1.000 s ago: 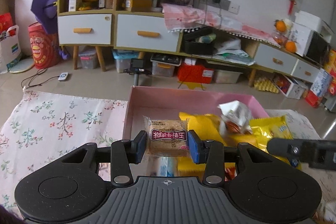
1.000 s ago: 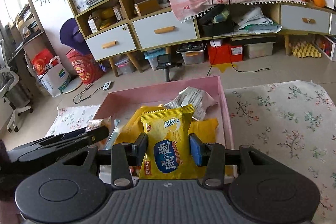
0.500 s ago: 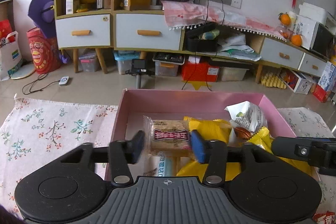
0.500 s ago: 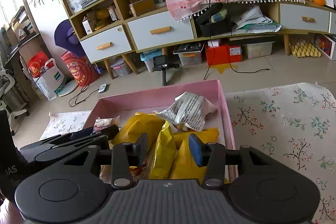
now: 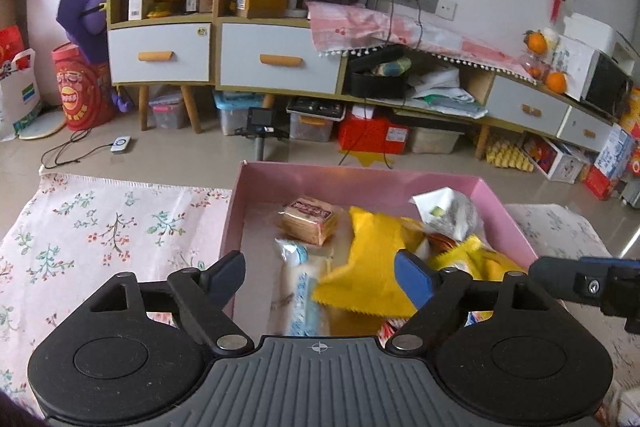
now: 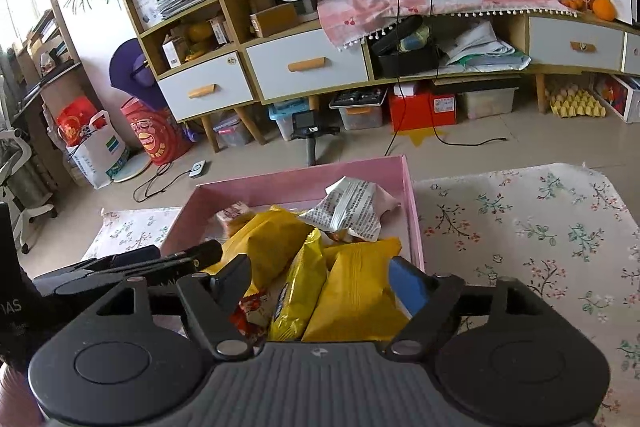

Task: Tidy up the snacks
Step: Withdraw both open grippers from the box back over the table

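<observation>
The left hand-held gripper has just spread its jaws apart; the brown plastic-wrapped biscuit pack it clamped a second ago now lies in the pink cardboard box. The right hand-held gripper likewise has just opened, empty, above three yellow foil snack bags inside the box, beside one white printed packet.

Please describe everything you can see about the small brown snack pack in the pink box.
The small brown snack pack is a clear-wrapped block of tan biscuit or cake with a dark red label on top. It lies flat on the floor of the pink box, near the back wall. A yellow bag lies close beside it. No gripper touches it.
</observation>
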Available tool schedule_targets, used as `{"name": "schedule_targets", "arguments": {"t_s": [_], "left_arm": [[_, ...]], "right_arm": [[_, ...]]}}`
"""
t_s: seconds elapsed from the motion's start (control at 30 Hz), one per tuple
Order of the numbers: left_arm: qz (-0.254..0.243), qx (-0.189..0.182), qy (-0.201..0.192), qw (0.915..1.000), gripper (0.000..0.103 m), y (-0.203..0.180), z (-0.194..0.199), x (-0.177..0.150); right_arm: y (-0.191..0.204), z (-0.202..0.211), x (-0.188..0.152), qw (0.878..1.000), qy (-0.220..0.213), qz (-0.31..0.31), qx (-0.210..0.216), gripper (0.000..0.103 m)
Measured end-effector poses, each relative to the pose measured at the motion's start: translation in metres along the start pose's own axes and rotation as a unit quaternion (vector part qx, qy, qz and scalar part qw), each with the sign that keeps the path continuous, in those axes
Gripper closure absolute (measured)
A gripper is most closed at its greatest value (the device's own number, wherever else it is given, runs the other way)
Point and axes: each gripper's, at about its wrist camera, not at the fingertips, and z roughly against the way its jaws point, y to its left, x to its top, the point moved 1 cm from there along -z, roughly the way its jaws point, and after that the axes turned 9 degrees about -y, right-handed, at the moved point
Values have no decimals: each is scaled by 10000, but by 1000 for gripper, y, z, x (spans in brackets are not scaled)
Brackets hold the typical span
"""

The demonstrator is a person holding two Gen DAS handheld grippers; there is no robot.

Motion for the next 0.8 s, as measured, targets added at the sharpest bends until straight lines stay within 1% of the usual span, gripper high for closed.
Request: {"name": "schedule_targets", "arguments": {"t_s": [0.17,0.33,0.5,0.6,0.8], "left_arm": [[-4,-98,67,9999,17,-3,19,-6],[-46,-169,159,9997,13,-4,42,-14],[-72,-222,270,9994,13,-1,64,-21],[-97,-247,317,9991,8,0,77,-27],[-229,-281,436,9984,8,0,99,-39]], "right_arm": [[6,16,-1,9999,-36,143,17,35],[8,36,-7,9997,-56,244,40,28],[8,53,-15,9995,-35,303,22,25],[7,65,-21,9994,-60,348,14,20],[6,83,-34,9987,-54,505,-17,18]]}}
